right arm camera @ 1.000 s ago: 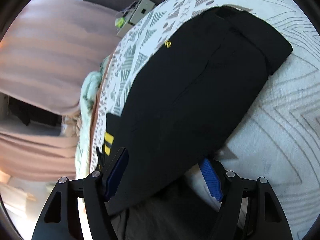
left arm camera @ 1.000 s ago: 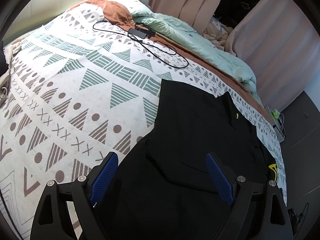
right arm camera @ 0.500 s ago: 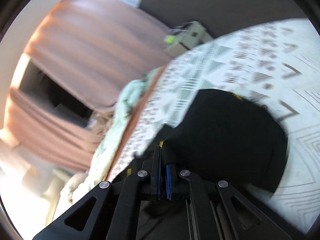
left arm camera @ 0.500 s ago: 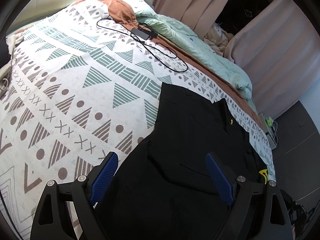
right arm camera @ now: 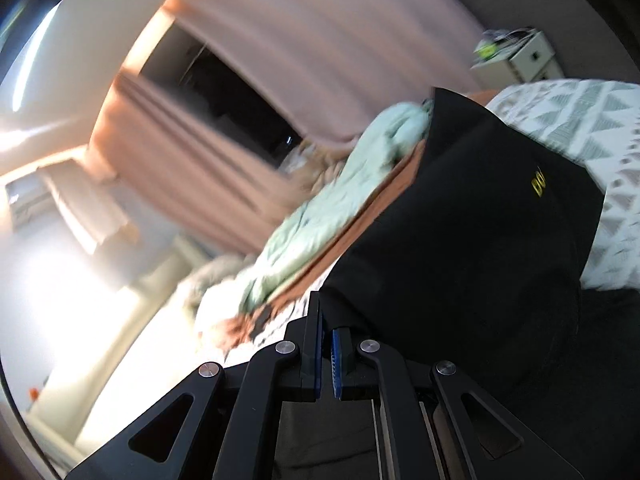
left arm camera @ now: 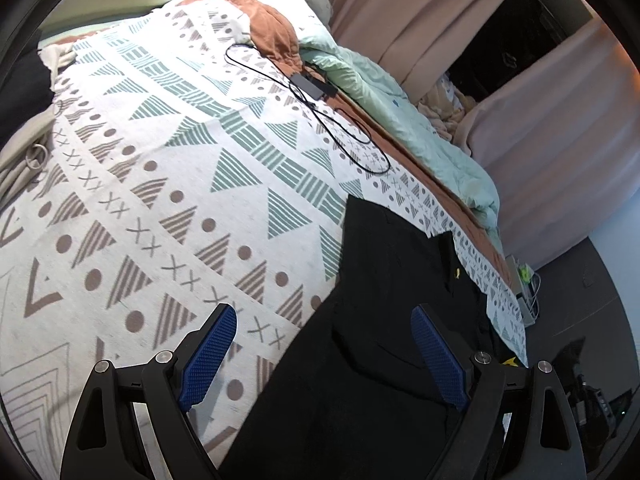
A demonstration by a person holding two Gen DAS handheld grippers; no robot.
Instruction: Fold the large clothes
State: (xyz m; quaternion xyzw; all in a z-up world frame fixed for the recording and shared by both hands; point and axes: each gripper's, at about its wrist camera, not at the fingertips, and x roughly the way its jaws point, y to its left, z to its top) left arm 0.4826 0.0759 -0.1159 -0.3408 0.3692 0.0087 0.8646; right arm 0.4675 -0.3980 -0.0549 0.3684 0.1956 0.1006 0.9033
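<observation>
A black garment (left arm camera: 384,320) with small yellow marks lies on a patterned bedspread (left arm camera: 160,184), toward the bed's right side. My left gripper (left arm camera: 324,356) is open and empty, hovering over the garment's near left edge. My right gripper (right arm camera: 326,340) is shut on a corner of the black garment (right arm camera: 472,232) and holds it lifted, so the cloth hangs up off the bed. The right wrist view is blurred.
A black charger and cable (left arm camera: 316,92) lie on the far part of the bed. A mint duvet (left arm camera: 400,112) and rust-coloured cloth (left arm camera: 276,36) are bunched along the right edge. Pink curtains (left arm camera: 552,128) hang beyond. A small white bedside unit (right arm camera: 516,56) stands on the floor.
My right gripper closed on the garment's corner and lifted it up off the bed, swinging toward the curtains. My left gripper stayed open and drew back a little.
</observation>
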